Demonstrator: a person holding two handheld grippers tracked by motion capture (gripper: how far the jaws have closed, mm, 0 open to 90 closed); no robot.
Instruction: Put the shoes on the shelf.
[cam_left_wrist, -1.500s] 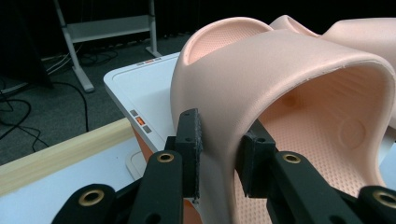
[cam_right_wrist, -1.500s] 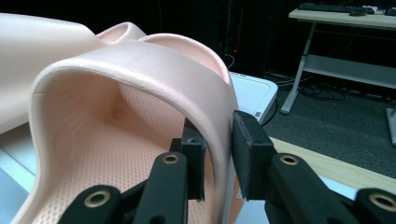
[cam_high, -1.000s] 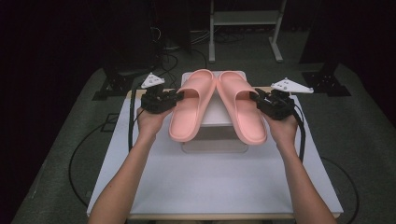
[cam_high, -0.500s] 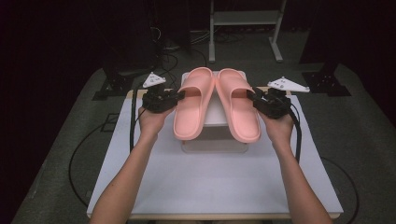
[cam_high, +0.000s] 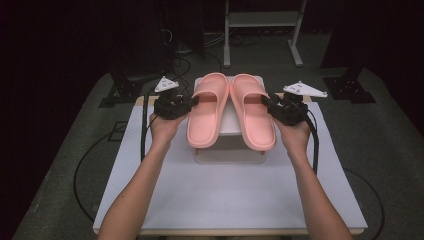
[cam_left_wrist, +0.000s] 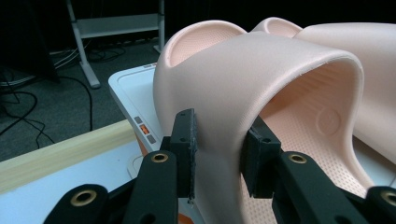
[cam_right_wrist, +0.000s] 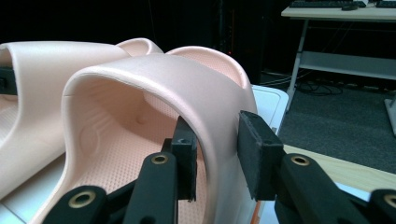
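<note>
Pink left slipper (cam_left_wrist: 261, 93) strap clamped in left jaws | right slipper (cam_right_wrist: 154, 88) likewise | high view: white table (cam_high: 225, 200)

On the table (cam_high: 150, 200) a box (cam_high: 227, 150) sits near the middle, and everything else falls into place around it. Two slippers lie side by side on top of the box, toes pointing away from the person: the left slipper (cam_high: 206, 117) over its left half, the right slipper (cam_high: 254, 117) over its right half, their inner edges touching. The left gripper (cam_high: 192, 101) is at the box's left, clamped on the left slipper's strap; the right gripper (cam_high: 266, 102) is at its right, clamped on the right slipper's strap. Behind the box, off the table, stands a metal frame (cam_high: 262, 20).
</note>
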